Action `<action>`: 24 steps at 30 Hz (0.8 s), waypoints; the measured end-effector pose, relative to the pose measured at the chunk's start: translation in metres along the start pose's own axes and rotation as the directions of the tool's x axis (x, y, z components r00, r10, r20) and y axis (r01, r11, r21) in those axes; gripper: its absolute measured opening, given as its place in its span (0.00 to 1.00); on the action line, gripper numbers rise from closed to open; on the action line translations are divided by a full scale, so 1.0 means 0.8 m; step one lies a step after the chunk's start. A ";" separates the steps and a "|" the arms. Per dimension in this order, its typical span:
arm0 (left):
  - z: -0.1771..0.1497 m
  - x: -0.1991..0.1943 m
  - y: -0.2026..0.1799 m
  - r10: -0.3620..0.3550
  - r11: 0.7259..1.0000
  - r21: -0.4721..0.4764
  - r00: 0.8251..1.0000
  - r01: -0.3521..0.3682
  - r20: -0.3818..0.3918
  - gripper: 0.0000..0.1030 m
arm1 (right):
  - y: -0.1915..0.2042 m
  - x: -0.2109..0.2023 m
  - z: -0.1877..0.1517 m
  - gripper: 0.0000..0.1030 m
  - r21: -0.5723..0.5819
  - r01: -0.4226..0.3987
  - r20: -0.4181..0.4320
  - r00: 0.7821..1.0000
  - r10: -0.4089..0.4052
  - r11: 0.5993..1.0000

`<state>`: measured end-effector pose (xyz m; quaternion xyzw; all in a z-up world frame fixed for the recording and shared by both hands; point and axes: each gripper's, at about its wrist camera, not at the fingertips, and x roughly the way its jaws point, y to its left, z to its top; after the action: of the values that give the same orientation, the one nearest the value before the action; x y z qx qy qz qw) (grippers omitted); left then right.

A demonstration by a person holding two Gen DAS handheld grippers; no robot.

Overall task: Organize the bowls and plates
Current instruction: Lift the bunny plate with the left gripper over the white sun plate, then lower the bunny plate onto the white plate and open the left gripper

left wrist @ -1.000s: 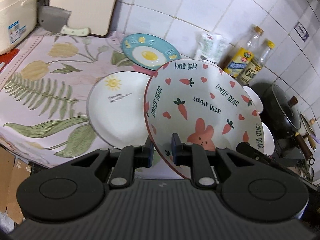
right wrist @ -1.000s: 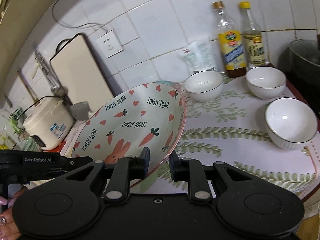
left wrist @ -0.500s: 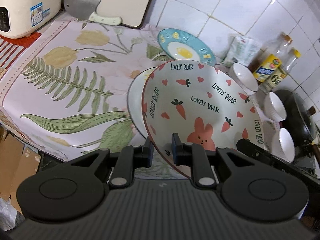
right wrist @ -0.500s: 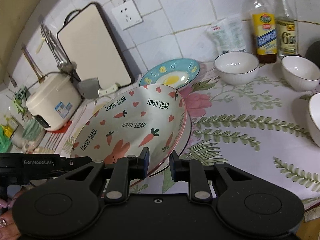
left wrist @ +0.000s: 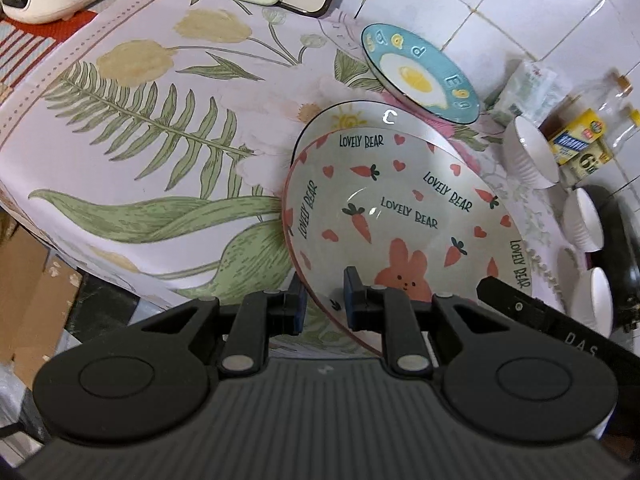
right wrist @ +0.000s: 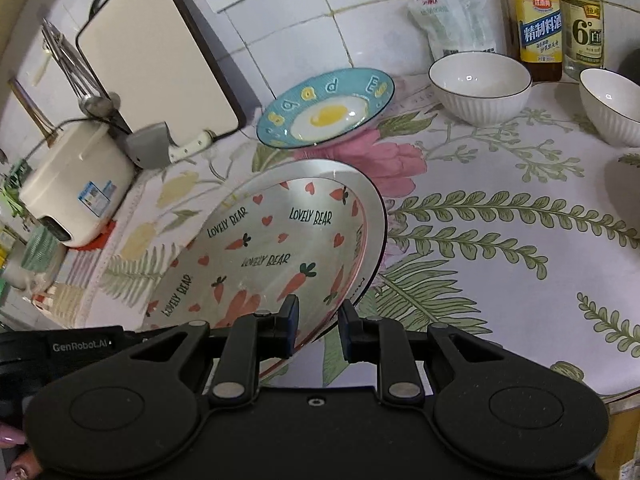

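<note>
Both tongs were clamped on the same carrot plate (left wrist: 404, 216): the left tongs (left wrist: 325, 300) pinched its near rim at six o'clock in the left wrist view, and the right tongs (right wrist: 318, 326) gripped its other edge, also at six o'clock in the right wrist view. That plate, printed with a pink rabbit and hearts, sat tilted right over a white plate (left wrist: 360, 118) with a little sun on it, which lay on the floral worktop (left wrist: 152, 128); whether the two plates touched could not be told. At one o'clock from the pair, a blue egg plate (left wrist: 420, 76) leaned near the tiled wall (left wrist: 500, 8). Off at three o'clock in the left view, white ribbed bowls (left wrist: 528, 156) stood in a row, with two bottles (right wrist: 538, 28) behind them by the wall. Up at eleven o'clock in the right view, a cutting board (right wrist: 156, 56) leaned upright, a cleaver (right wrist: 160, 148) at its foot, and a cream rice cooker (right wrist: 76, 184) beside it at nine o'clock.
</note>
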<state>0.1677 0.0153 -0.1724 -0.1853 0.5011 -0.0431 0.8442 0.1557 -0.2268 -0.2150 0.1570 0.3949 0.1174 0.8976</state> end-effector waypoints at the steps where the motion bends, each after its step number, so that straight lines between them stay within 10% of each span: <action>1: 0.003 0.003 0.000 0.008 1.000 0.006 1.000 -0.008 -0.006 0.16 | 0.001 0.003 0.001 0.24 0.000 0.007 -0.010 1.000 -0.007 1.000; 24: 0.033 0.032 -0.011 0.084 0.996 -0.015 0.990 -0.087 -0.116 0.18 | 0.019 0.032 0.008 0.32 -0.064 0.156 -0.071 0.985 -0.160 0.986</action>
<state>0.2041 0.0075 -0.1793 -0.1694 0.5568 -0.0123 0.8131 0.1764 -0.2055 -0.2224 0.0944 0.4363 0.0632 0.8926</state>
